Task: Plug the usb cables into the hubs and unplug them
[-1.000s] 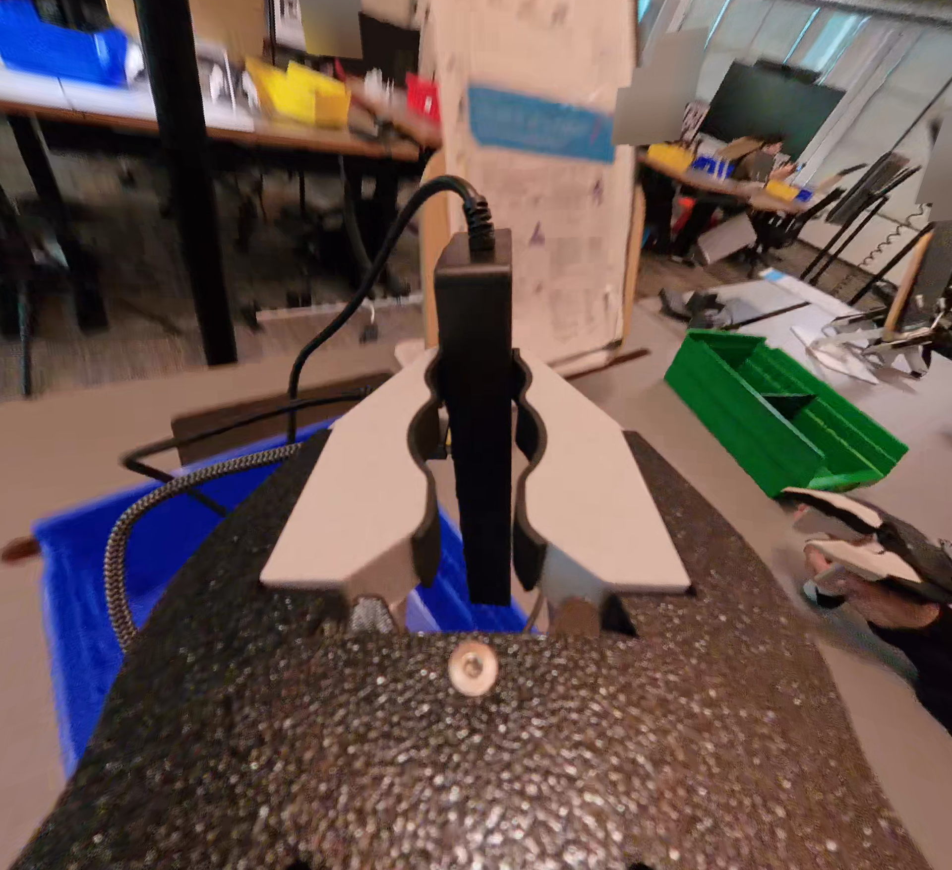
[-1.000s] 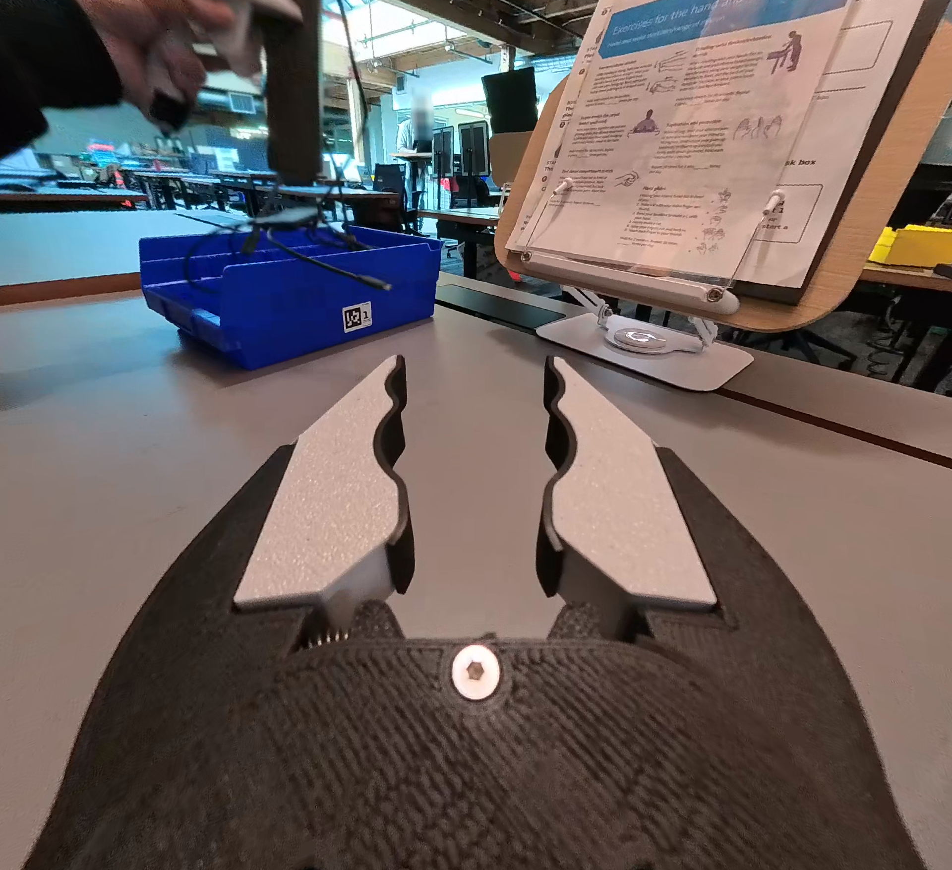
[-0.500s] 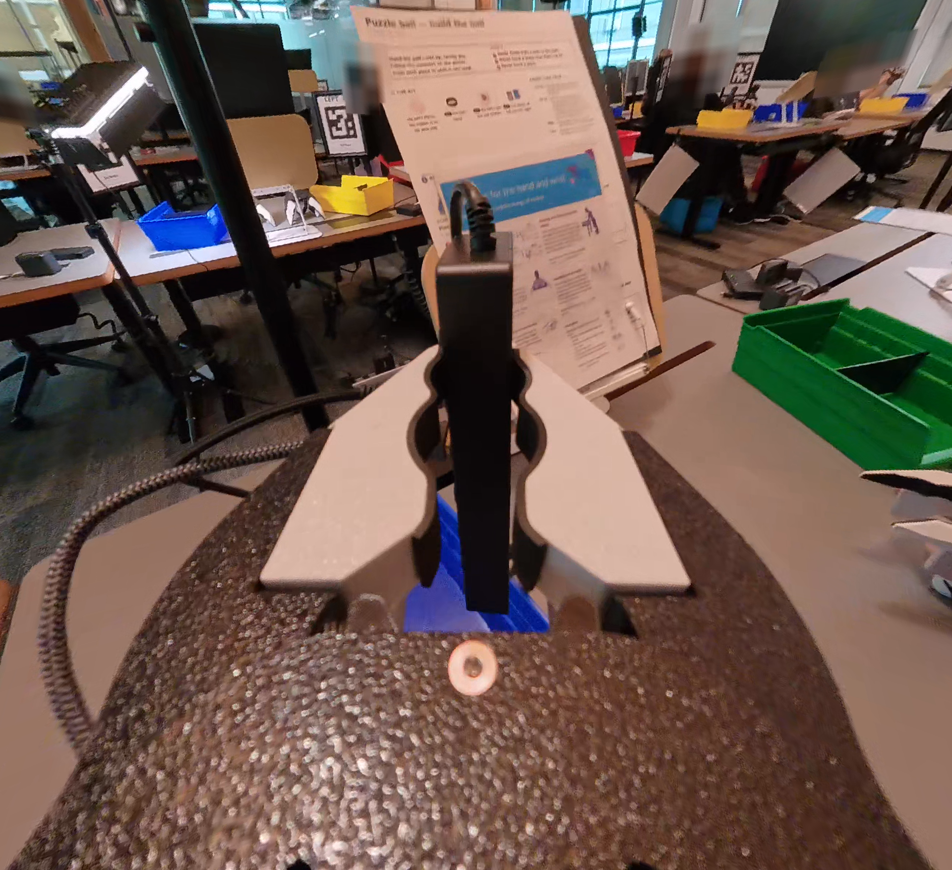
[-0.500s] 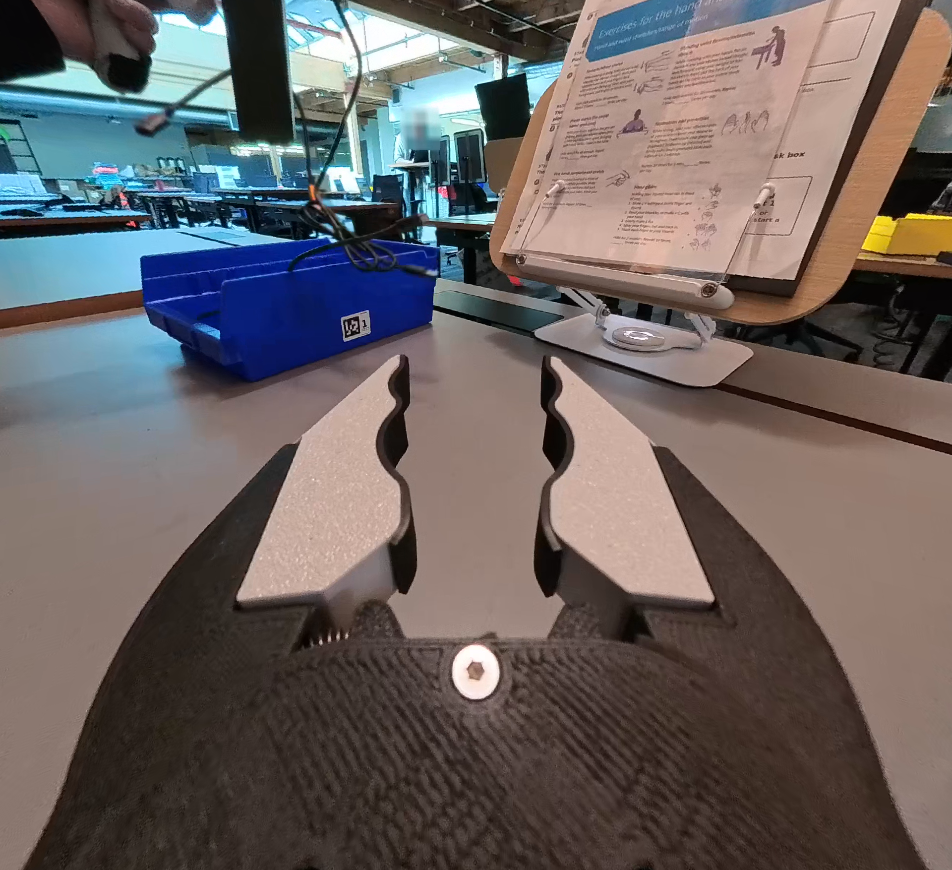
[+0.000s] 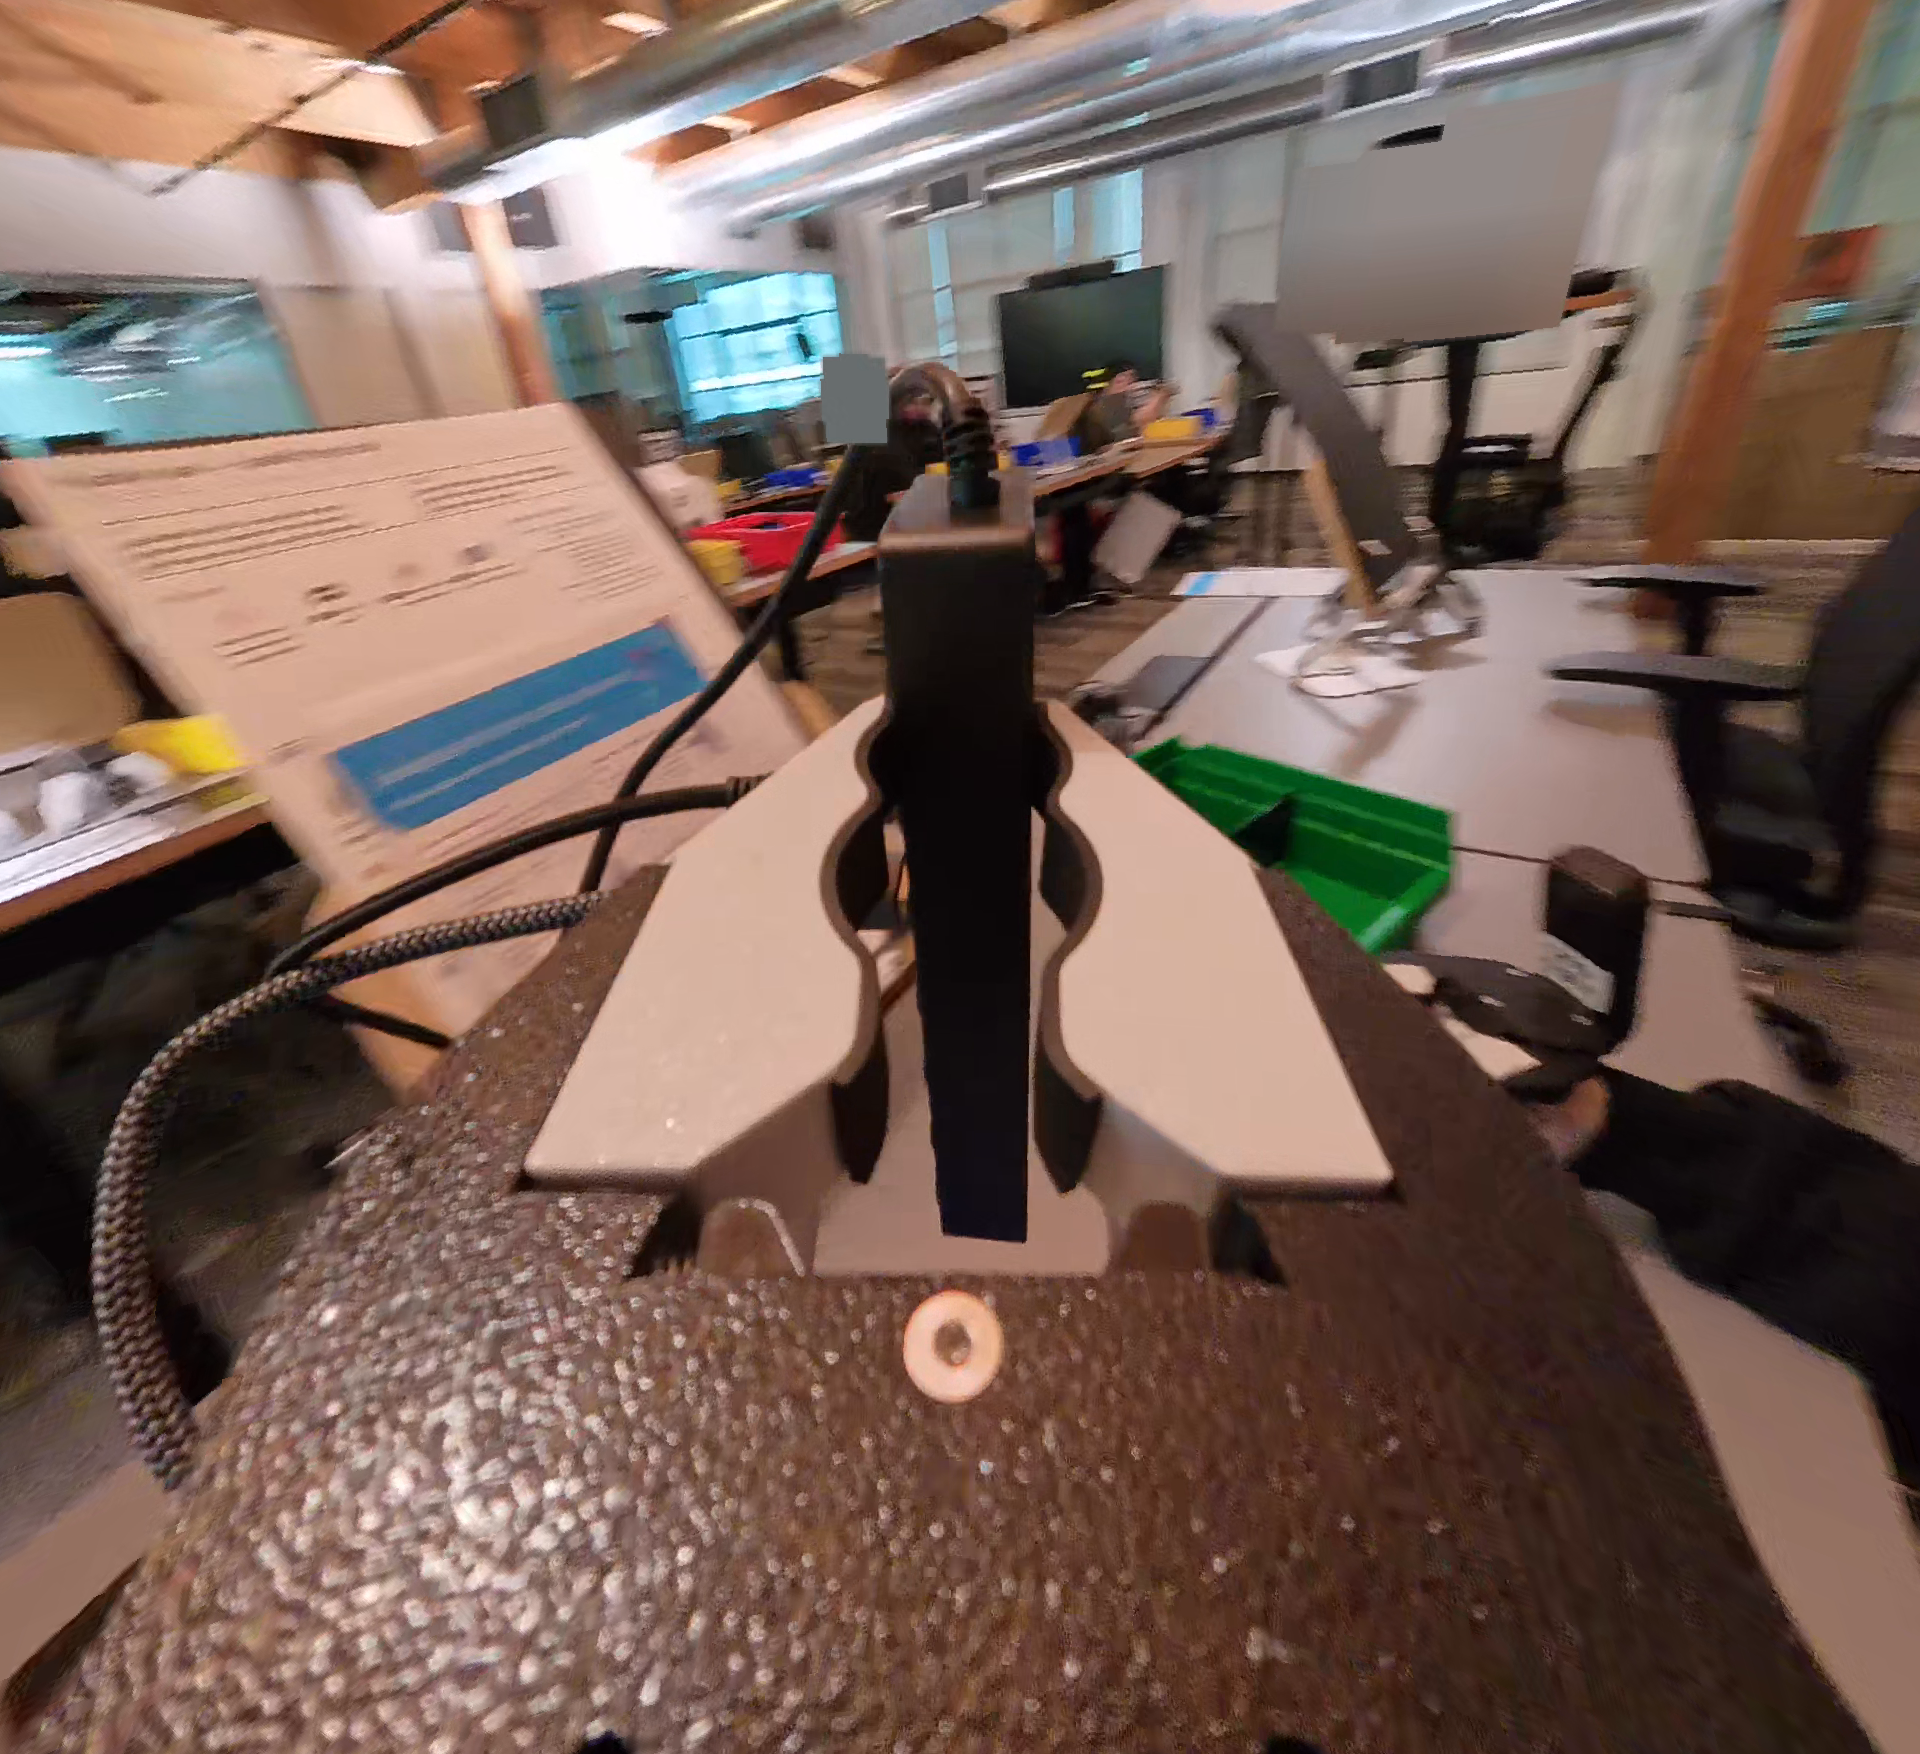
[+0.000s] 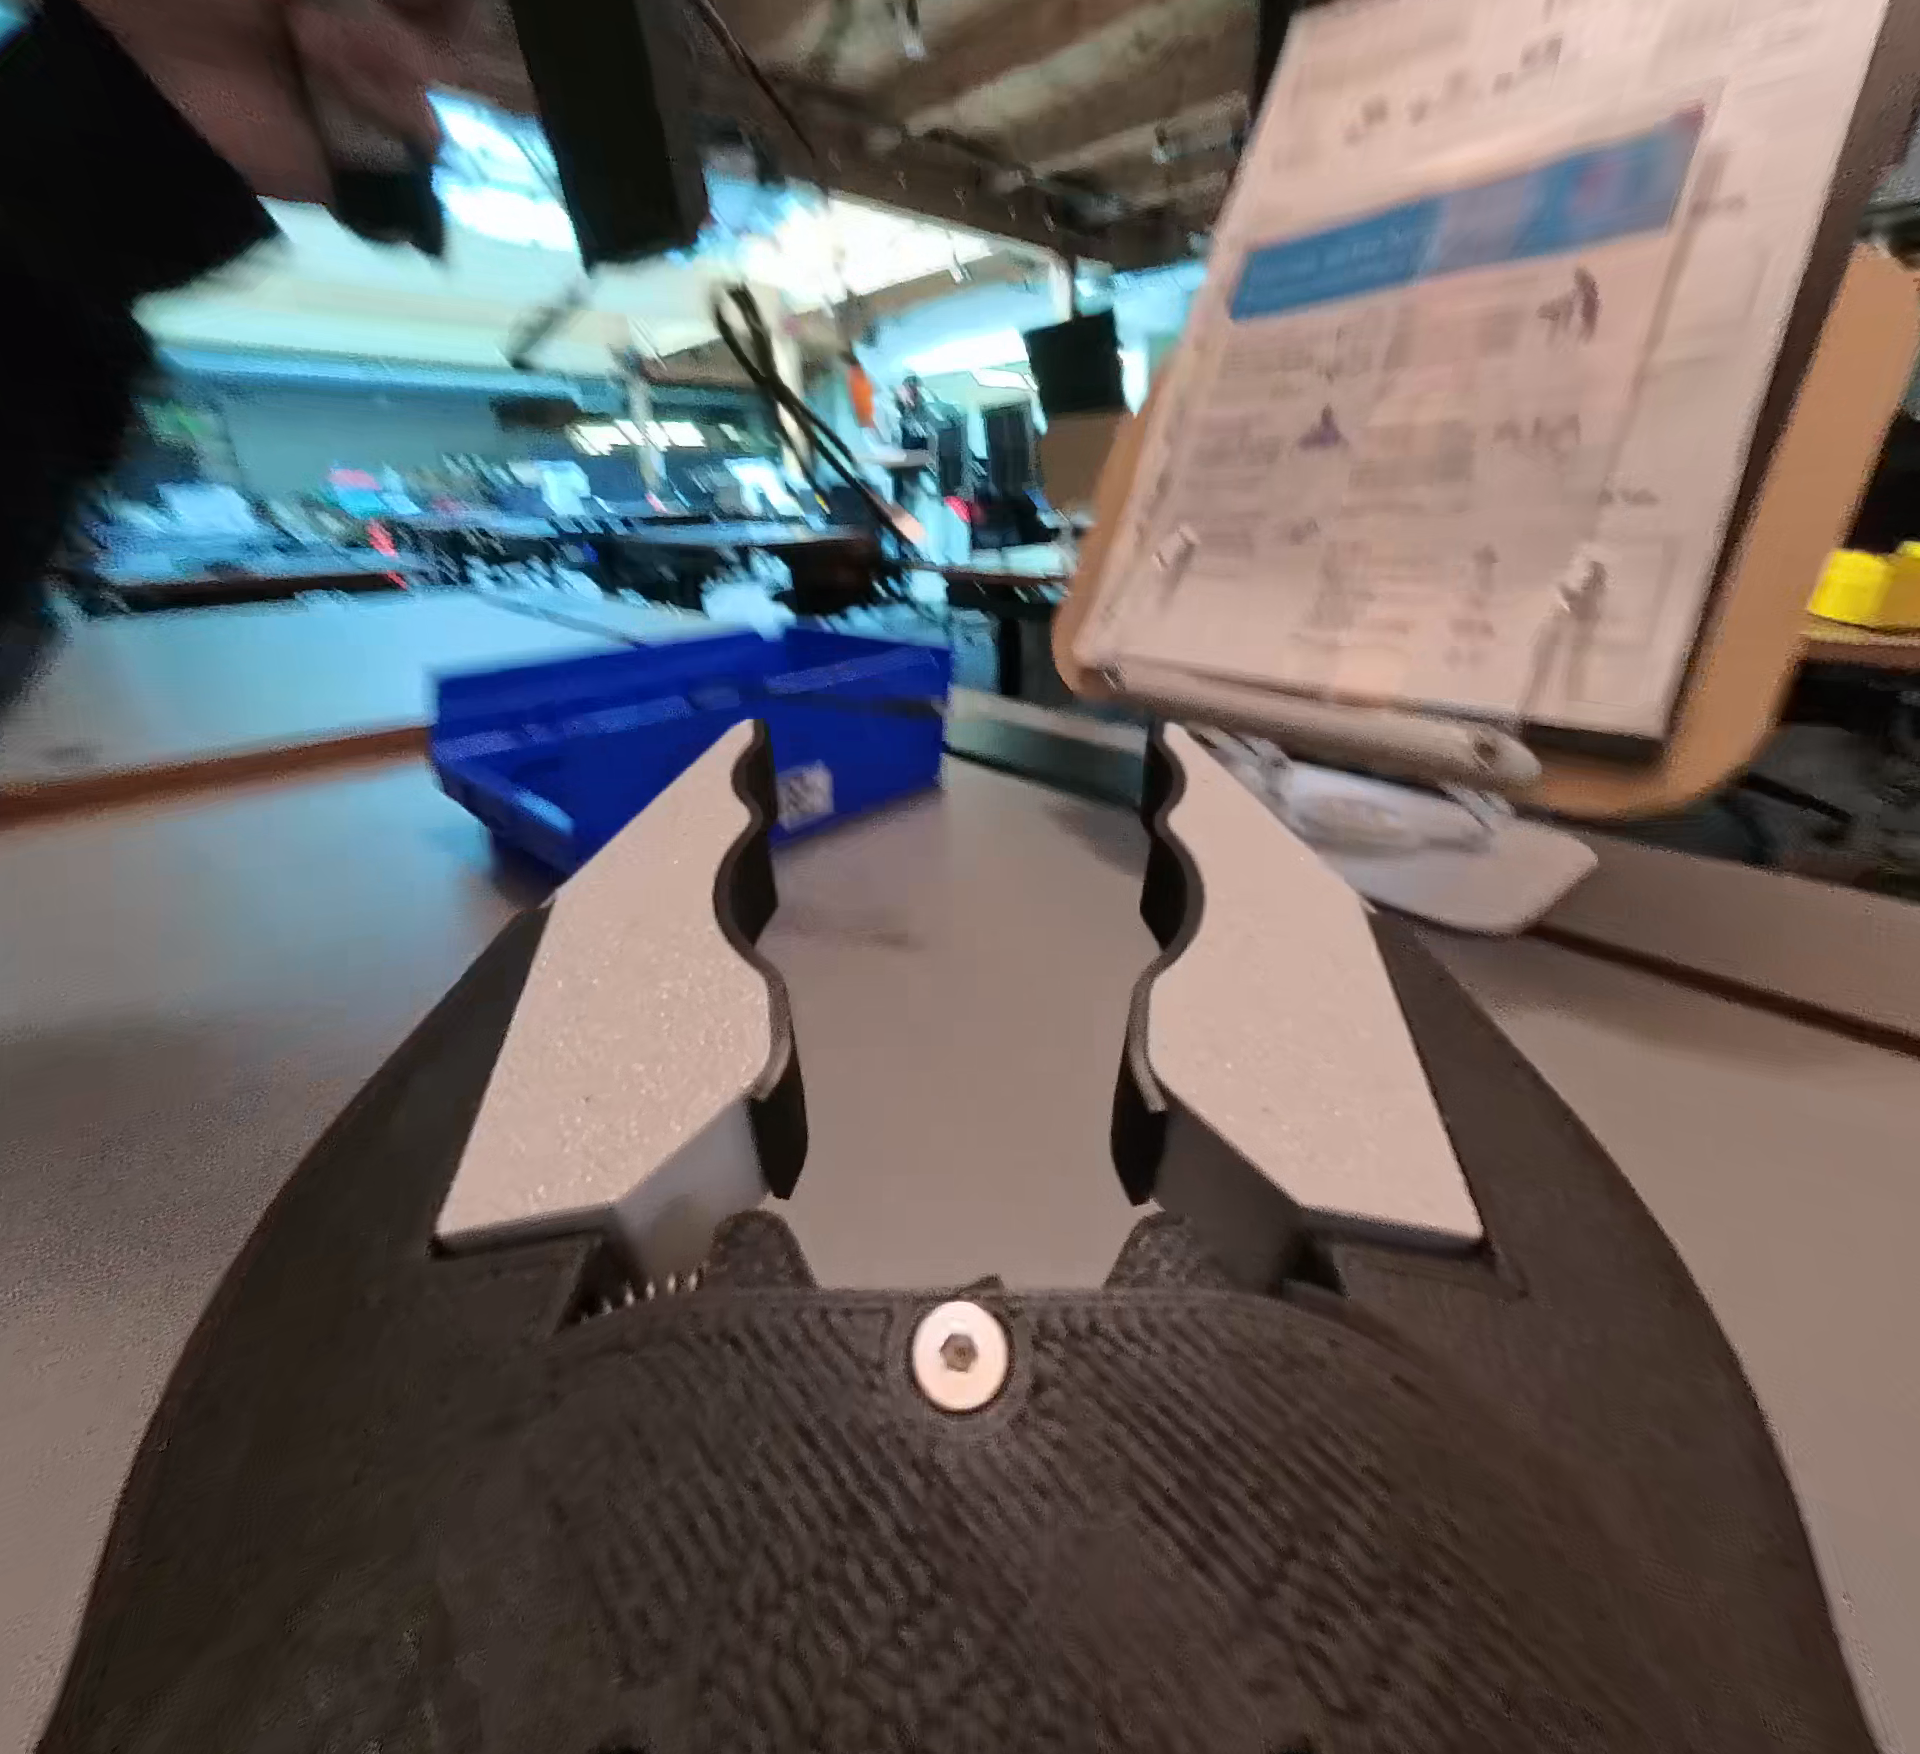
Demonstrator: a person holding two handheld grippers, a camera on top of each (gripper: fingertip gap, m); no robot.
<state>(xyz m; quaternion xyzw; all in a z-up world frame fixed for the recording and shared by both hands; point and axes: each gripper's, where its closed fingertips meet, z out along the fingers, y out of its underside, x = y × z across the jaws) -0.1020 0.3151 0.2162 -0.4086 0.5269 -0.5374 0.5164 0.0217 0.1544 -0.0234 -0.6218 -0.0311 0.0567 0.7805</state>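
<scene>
Between ridged fingers (image 5: pixel 1174 956), slim black hub (image 5: pixel 971 873)

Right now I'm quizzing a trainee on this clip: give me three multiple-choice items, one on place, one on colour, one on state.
1. Where is the black hub?
A. in the blue bin
B. between the left gripper's fingers
C. on the table

2. What colour is the bin ahead of the right gripper?
A. blue
B. red
C. yellow

3. How does the right gripper stand?
A. shut on a cable
B. shut, empty
C. open, empty

Answers: B, the left gripper clamps the hub upright; A, the bin's walls are blue; C, bare table shows between its fingers.
</scene>
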